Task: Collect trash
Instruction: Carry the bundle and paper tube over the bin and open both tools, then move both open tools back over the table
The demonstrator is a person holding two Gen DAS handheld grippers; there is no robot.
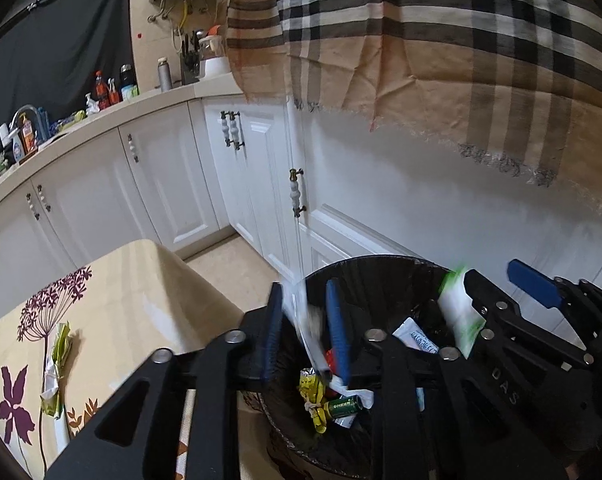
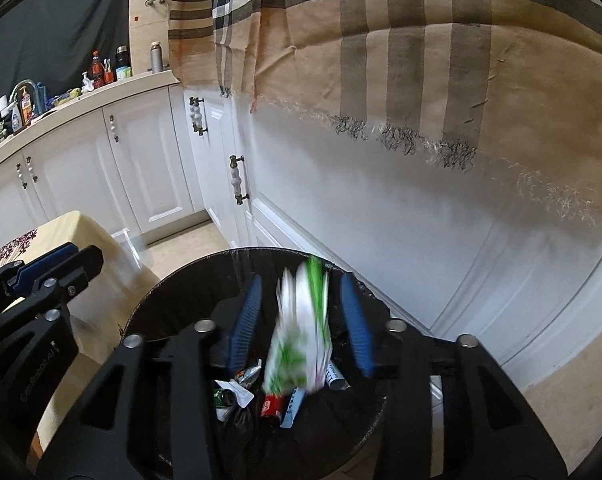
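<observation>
Left wrist view. Left gripper (image 1: 309, 320) over the black-lined trash bin (image 1: 381, 270), fingers (image 1: 338, 328) released, parted. Blurred clear-and-white wrapper (image 1: 307, 328) between the pads, slanting down toward the bin, top end leaning against the 9 o'clock pad, apparently slipping free. Risk: wrapper sits close to the bin's 9 o'clock rim; light film could drift or cling to the pad and land on the tabletop (image 1: 149, 296) or the floor instead of inside. Bin already holds a yellow wrapper (image 1: 313, 394), a small green battery (image 1: 345, 406), and paper scraps. One crumpled yellow-green wrapper (image 1: 57, 368) left on the tabletop at 8 o'clock, well apart from the bin: not yet collected. Right gripper (image 1: 501, 292) visible at 3 o'clock, its green-and-white packet partly in sight.

Right wrist view. Right gripper (image 2: 305, 320) centred over the bin, fingers (image 2: 356, 320) released, wide of the green-and-white packet (image 2: 301, 344), which is blurred and touching neither pad: judged to be in free fall. Packet over the middle of the opening, so low chance of a miss. Main hazards: packet catching on the 12 o'clock rim, or the two grippers knocking together, being near each other above one narrow opening. Fringed checked cloth (image 2: 421, 60) hangs above, well clear of the bin. Left gripper (image 2: 41, 276) at 9 o'clock; state not readable here.
</observation>
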